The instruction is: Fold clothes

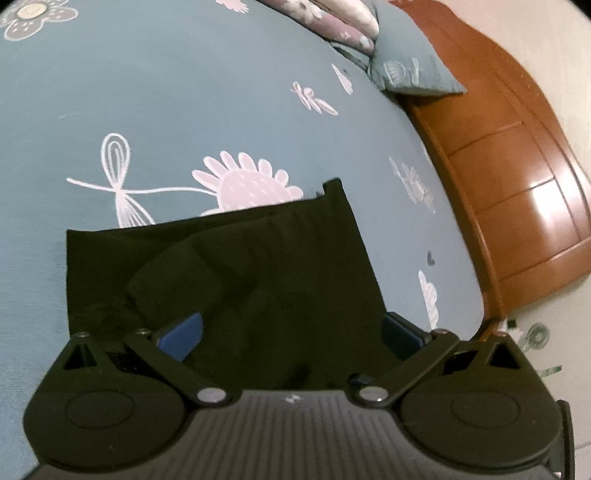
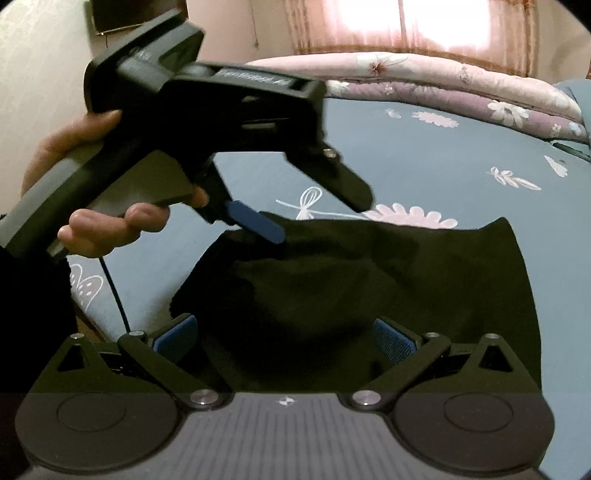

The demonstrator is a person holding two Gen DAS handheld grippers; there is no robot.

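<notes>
A black garment lies in a rough rectangle on the blue-grey flowered bedsheet, with a loose fold bulging across its middle. My left gripper hovers over its near edge, blue pads wide apart, open, clamping nothing. In the right wrist view the same garment spreads ahead of my right gripper, which is open just above the cloth. There a hand holds the left gripper at the upper left. One of its blue fingers touches the garment's far left edge.
An orange wooden headboard runs along the right of the bed, with a blue pillow against it. A rolled pink and purple quilt lies along the far side under a curtained window. A thin cable hangs from the left gripper.
</notes>
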